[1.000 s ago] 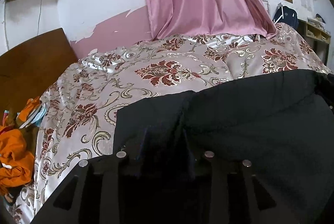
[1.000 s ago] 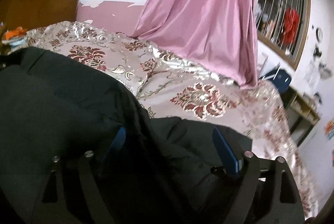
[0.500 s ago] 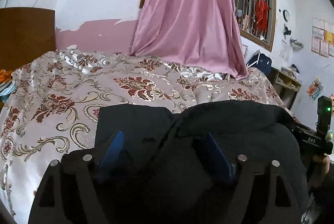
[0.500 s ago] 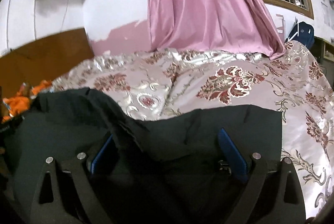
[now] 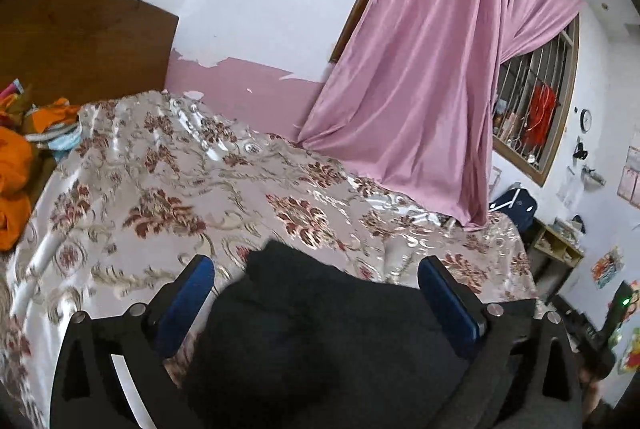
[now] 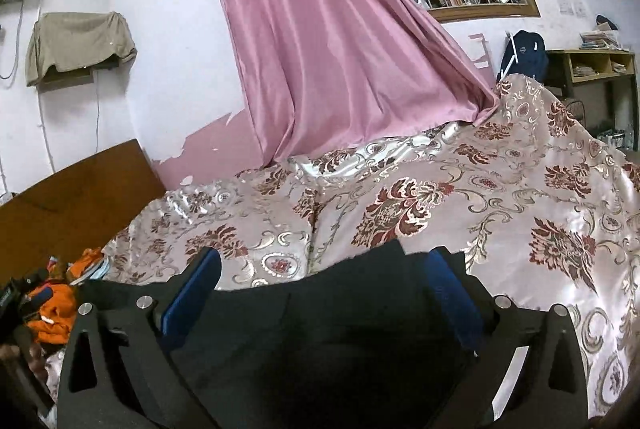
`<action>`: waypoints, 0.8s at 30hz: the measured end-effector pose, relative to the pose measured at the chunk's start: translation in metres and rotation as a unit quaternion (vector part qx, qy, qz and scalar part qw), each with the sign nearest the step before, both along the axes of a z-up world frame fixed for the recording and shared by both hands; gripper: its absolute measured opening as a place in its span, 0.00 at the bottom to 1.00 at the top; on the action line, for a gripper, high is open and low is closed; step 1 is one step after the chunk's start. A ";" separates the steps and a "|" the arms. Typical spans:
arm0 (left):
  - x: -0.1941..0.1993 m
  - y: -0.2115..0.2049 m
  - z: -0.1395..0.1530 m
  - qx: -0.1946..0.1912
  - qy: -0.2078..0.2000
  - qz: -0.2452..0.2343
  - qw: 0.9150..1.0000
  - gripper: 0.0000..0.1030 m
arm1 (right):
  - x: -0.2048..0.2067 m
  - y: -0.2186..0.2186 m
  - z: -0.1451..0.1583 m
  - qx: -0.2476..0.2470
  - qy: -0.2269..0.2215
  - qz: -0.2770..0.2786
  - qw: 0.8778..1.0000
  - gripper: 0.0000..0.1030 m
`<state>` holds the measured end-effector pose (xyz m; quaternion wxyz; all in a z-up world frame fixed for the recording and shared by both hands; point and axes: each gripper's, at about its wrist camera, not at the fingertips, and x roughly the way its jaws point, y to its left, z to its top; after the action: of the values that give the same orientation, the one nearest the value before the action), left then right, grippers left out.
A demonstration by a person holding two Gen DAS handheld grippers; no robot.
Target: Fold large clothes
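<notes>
Dark garment (image 5: 320, 329) lying folded on the floral bedspread (image 5: 160, 189), near edge of the bed, likely laid there for a flat surface to crease against. Left gripper (image 5: 316, 293) spread wide, jaws just opened, cloth below and between the blue pads (image 5: 188, 301) but not pinched: released. Right gripper (image 6: 324, 293) likewise wide, jaws just opened, garment (image 6: 320, 329) loose beneath, nothing clamped. Both tilted slightly down over the fold, probably letting the layer settle. Pink curtain (image 5: 420, 89) draped onto the far side, well apart.
</notes>
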<state>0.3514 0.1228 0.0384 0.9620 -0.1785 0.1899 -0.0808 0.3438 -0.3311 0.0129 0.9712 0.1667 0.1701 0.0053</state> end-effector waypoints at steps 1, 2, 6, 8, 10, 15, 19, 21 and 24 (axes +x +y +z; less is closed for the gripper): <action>-0.004 -0.004 -0.003 -0.003 0.009 -0.007 1.000 0.99 | -0.005 0.004 -0.002 -0.004 0.002 0.002 1.000 0.98; -0.007 -0.007 -0.007 -0.003 0.016 -0.013 1.000 0.99 | -0.010 0.009 -0.004 -0.009 0.007 0.009 1.000 0.98; -0.032 -0.034 -0.032 0.021 0.040 -0.063 0.997 0.99 | -0.037 0.030 -0.021 -0.034 0.033 0.040 0.998 0.98; -0.044 -0.049 -0.047 0.044 0.052 -0.095 0.993 0.99 | -0.051 0.039 -0.031 -0.048 0.047 0.059 0.996 0.98; -0.051 -0.063 -0.058 0.071 0.068 -0.131 0.986 0.99 | -0.068 0.047 -0.045 -0.061 0.066 0.077 0.993 0.98; -0.061 -0.085 -0.079 0.127 0.097 -0.187 0.969 0.99 | -0.101 0.055 -0.061 -0.098 0.088 0.097 0.987 0.98; -0.056 -0.094 -0.091 0.157 0.105 -0.183 0.965 0.99 | -0.104 0.061 -0.075 -0.122 0.109 0.109 0.981 0.98; -0.052 -0.097 -0.092 0.172 0.097 -0.175 0.965 1.00 | -0.096 0.061 -0.079 -0.119 0.114 0.109 0.980 0.98; -0.042 -0.104 -0.089 0.198 0.084 -0.166 0.962 1.00 | -0.082 0.063 -0.076 -0.126 0.115 0.104 0.980 0.98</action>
<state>0.3093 0.0191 -0.0510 0.9319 0.0439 0.3088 -0.1852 0.2620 -0.2678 -0.0635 0.9526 0.0235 0.2963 0.0655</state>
